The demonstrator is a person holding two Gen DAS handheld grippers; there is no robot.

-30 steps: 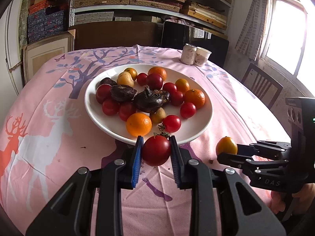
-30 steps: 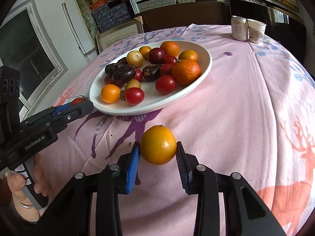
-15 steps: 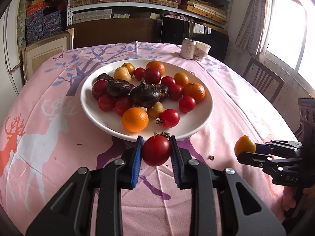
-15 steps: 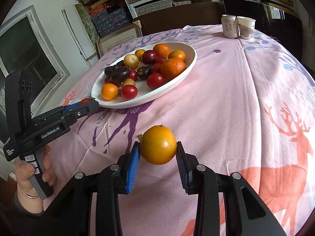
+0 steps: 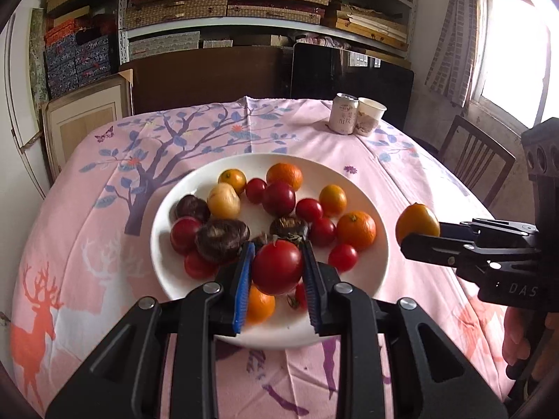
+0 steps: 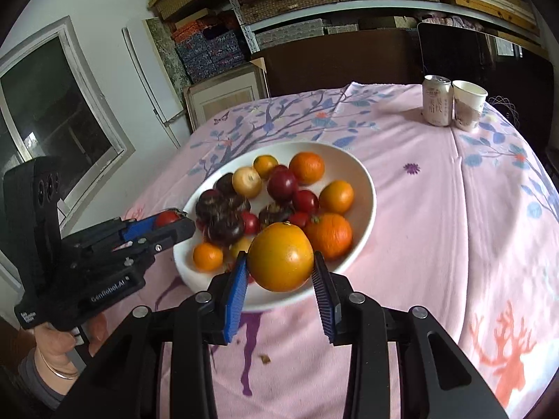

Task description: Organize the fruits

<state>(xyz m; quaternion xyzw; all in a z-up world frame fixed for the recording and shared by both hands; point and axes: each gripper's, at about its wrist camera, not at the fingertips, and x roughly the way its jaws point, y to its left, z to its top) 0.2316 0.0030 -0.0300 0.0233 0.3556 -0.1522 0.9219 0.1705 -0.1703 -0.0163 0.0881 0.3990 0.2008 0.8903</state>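
Both grippers have advanced toward the plate [image 5: 379, 272] since a second ago. Left gripper [image 5: 278, 272] now hangs over the plate's 6 o'clock rim, jaws clamped on a tomato [image 5: 277, 267]. Right gripper [image 6: 280, 276] reaches the rim nearest it, jaws clamped on an orange [image 6: 280, 261]. From the left wrist view, that orange [image 5: 416, 223] sits at 3 o'clock of the plate. Can [image 6: 436, 105] and cup [image 6: 468, 109] stand at 1 o'clock on the tabletop [image 6: 436, 209].

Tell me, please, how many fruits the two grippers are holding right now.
2. A red tomato is clamped in the left gripper, and a yellow-orange citrus is clamped in the right gripper. Nothing else appears to be hidden between the fingers.
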